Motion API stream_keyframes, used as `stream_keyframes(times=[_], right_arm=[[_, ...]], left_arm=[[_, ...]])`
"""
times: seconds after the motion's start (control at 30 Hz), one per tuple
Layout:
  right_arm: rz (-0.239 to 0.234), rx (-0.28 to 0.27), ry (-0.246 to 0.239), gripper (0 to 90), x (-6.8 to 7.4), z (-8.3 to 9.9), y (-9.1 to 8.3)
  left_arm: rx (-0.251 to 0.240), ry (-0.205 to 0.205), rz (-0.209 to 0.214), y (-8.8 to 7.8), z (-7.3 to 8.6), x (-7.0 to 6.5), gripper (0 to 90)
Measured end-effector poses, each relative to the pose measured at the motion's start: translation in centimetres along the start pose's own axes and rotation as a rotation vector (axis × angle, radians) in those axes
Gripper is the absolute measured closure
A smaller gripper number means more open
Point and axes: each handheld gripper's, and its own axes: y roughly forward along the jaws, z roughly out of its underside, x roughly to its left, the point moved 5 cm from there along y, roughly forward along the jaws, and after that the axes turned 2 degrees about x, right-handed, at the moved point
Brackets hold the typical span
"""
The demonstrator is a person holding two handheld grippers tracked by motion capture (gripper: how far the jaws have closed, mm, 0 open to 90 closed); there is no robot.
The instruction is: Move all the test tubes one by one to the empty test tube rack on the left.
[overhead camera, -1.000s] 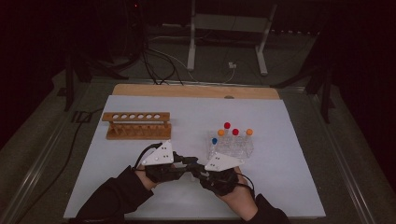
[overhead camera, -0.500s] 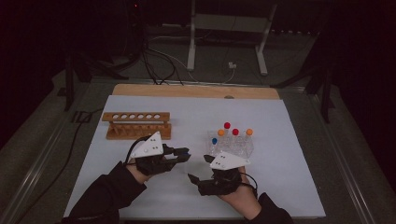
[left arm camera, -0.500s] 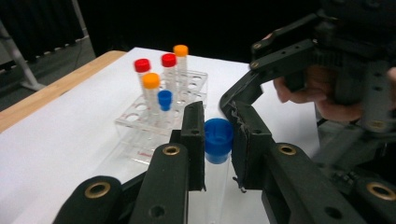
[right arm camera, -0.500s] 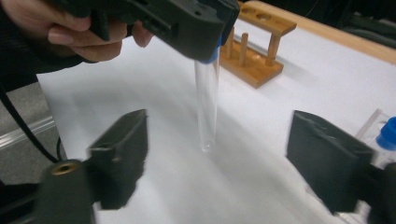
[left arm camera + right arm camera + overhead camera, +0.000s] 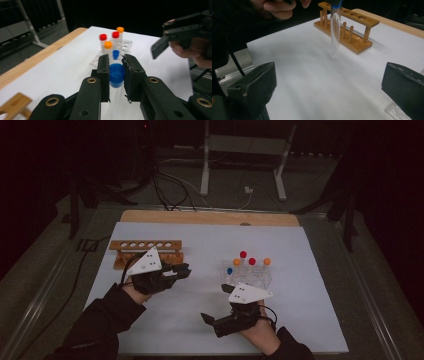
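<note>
White sheeting (image 5: 200,320) covers the table, with dark floor and cables beyond. Left gripper (image 5: 117,72), raised just in front of the wooden rack (image 5: 145,252), pinches a blue-capped tube (image 5: 117,73) hanging upright above the sheet. Right gripper (image 5: 212,320), low near the clear rack (image 5: 247,275), has just been opening; its jaws stand spread, nothing between them.

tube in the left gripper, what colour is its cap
Blue. The cap sits clamped in the left gripper, clearest in the left gripper view.

Blue-capped tube (image 5: 335,27) top cut off by frame edge, wooden rack (image 5: 15,105) corner blurred
</note>
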Motion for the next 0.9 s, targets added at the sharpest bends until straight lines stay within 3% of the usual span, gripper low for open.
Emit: stream_keyframes(times=[0.47,0.9], right_arm=[[0.011,-0.019,-0.001,0.0,-0.3,-0.1,-0.3],[0.009,-0.028,0.007,0.0,-0.4,-0.2,-0.6]], left_arm=[[-0.013,-0.03,-0.108,-0.7,-1.7,4.6,77.6],[-0.002,-0.062,-0.217,-0.6,-1.5,8.7,77.6]])
